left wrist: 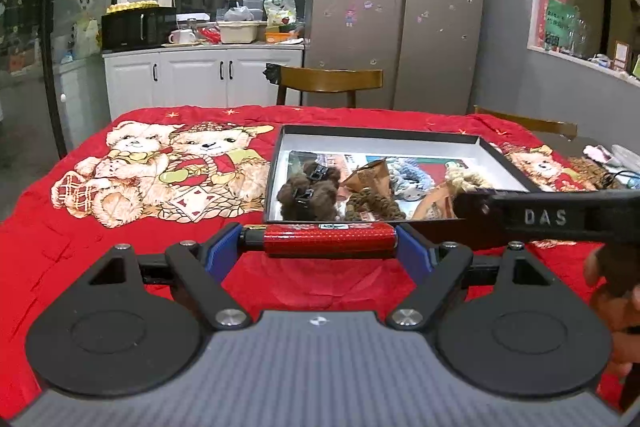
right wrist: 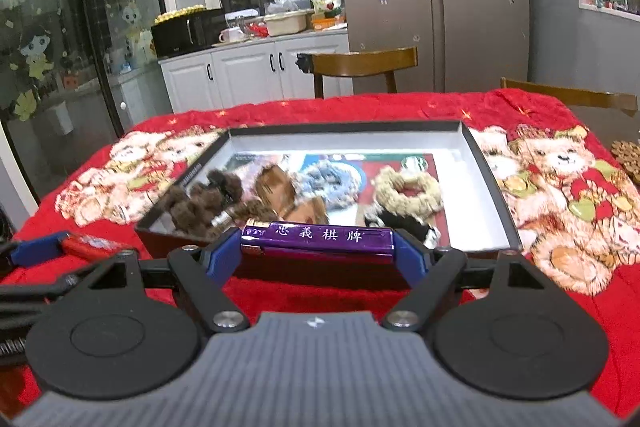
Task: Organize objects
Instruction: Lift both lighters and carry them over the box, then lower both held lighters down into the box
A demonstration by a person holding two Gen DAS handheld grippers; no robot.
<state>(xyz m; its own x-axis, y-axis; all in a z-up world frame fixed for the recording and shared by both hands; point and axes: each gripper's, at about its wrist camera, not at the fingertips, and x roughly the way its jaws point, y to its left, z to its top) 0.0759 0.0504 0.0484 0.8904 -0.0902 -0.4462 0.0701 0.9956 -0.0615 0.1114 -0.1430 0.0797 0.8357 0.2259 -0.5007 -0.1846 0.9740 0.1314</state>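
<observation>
My left gripper (left wrist: pixel 320 241) is shut on a red lighter (left wrist: pixel 328 239), held crosswise just before the near wall of the black box (left wrist: pixel 376 135). My right gripper (right wrist: pixel 318 243) is shut on a purple lighter (right wrist: pixel 320 239) with white Chinese writing, held over the near edge of the box (right wrist: pixel 348 129). In the box lie brown fuzzy hair clips (left wrist: pixel 310 193), a blue scrunchie (right wrist: pixel 330 181) and a beige scrunchie (right wrist: pixel 408 189). The left gripper with the red lighter (right wrist: pixel 86 245) shows at the left of the right wrist view. The right gripper's arm (left wrist: pixel 552 217) crosses the left wrist view.
The table carries a red bear-print cloth (left wrist: pixel 160 167). Wooden chairs (left wrist: pixel 328 83) stand at the far side, with a fridge (left wrist: pixel 400 7) and a white cabinet (left wrist: pixel 200 75) behind. Small items (left wrist: pixel 604 163) lie on the cloth to the right of the box.
</observation>
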